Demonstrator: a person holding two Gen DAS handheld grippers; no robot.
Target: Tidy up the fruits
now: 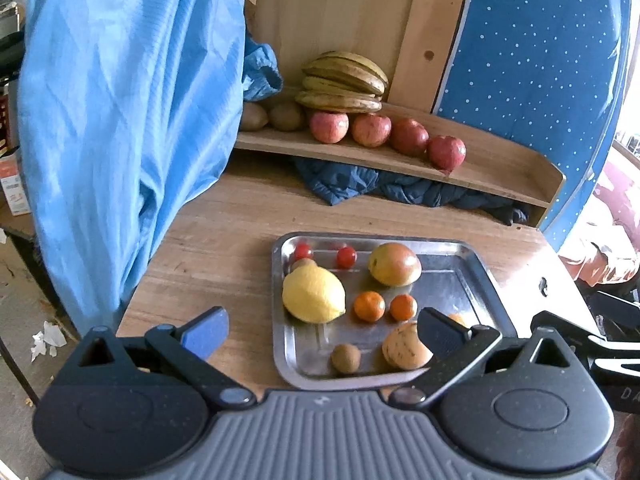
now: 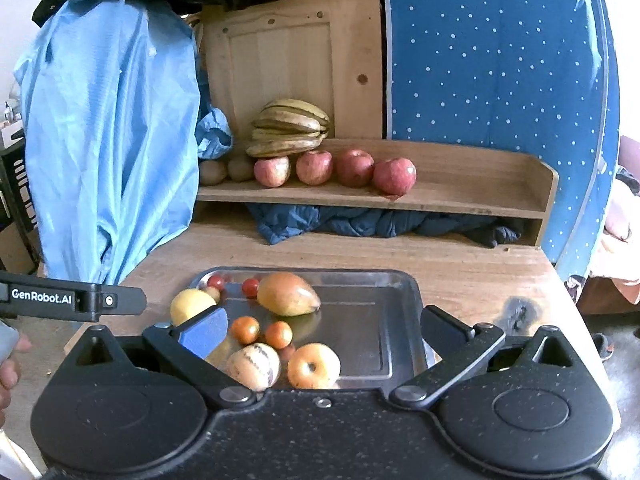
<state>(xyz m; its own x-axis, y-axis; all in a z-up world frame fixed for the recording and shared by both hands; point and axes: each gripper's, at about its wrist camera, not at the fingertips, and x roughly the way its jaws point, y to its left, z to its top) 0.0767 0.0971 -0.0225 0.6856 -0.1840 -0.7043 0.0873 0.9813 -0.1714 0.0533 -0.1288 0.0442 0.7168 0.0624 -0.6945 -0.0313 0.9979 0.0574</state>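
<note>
Both grippers hover with jaws spread and empty over the rectangular steel tray (image 1: 486,280) at lower centre: left gripper (image 1: 322,330), right gripper (image 2: 324,330). Loose fruit lies in the tray: a large yellow lemon (image 1: 313,294), a yellow-red mango (image 1: 394,264), two small orange mandarins (image 1: 369,306); four red apples (image 2: 334,170) stand in a row on the wooden shelf (image 2: 480,196) at mid-frame, under a bunch of browned bananas (image 2: 290,128). In my judgement sorting is midway; any further pick calls for straddling one fruit cleanly. The left view alone shows a brown kiwi (image 1: 345,357); the right alone a yellow apple (image 2: 314,366).
</note>
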